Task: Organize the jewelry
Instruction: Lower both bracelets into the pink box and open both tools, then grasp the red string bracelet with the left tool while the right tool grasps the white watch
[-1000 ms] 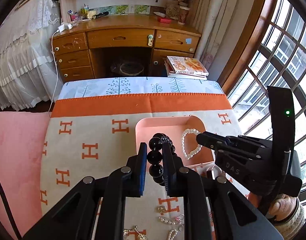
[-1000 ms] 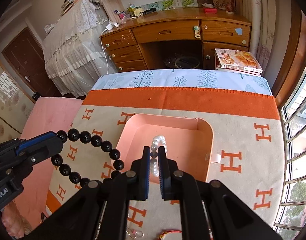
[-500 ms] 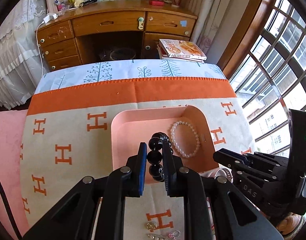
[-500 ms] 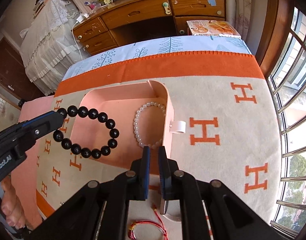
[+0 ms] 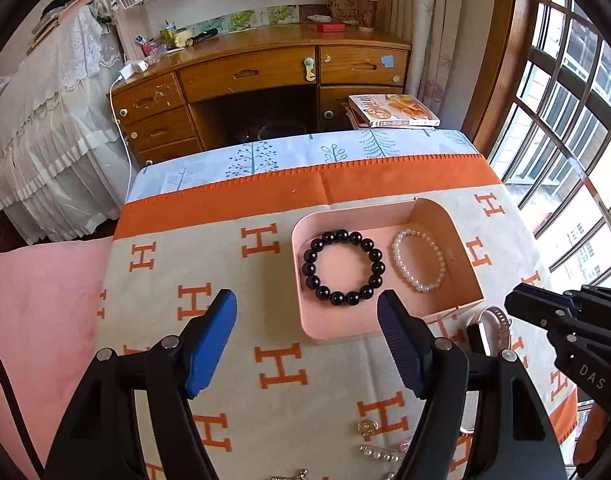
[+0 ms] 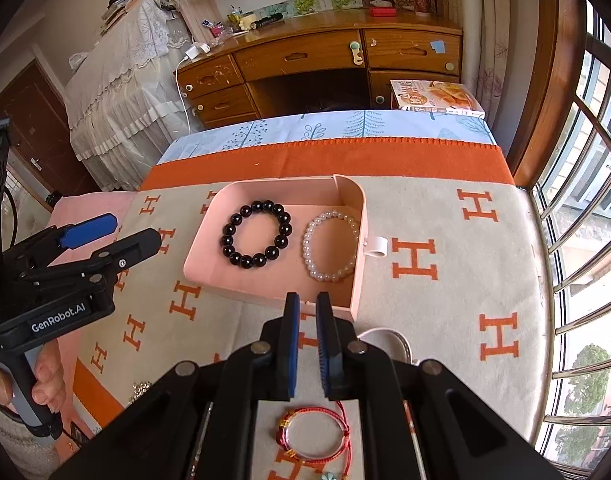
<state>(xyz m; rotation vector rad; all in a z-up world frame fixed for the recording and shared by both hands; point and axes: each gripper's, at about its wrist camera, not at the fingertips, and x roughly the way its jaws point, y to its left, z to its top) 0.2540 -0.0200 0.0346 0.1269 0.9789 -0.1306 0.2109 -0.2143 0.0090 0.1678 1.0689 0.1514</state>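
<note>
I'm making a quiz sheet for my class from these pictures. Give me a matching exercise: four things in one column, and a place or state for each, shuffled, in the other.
Things:
1. black bead bracelet
2. pearl bracelet
3. red string bracelet
4. left tongs

Places or states:
A. on the blanket, outside the tray
B. wide open, holding nothing
C. in the pink tray, on the window side
D. in the pink tray, on the side away from the window

Pairs: 1-D, 2-C, 3-A, 4-B

My left gripper (image 5: 307, 318) was black plastic with blue ribbed pads (image 5: 211, 342), silver screws, white "GenRobot.AI" lettering; right gripper (image 6: 306, 330) matched, marked "DAS".
</note>
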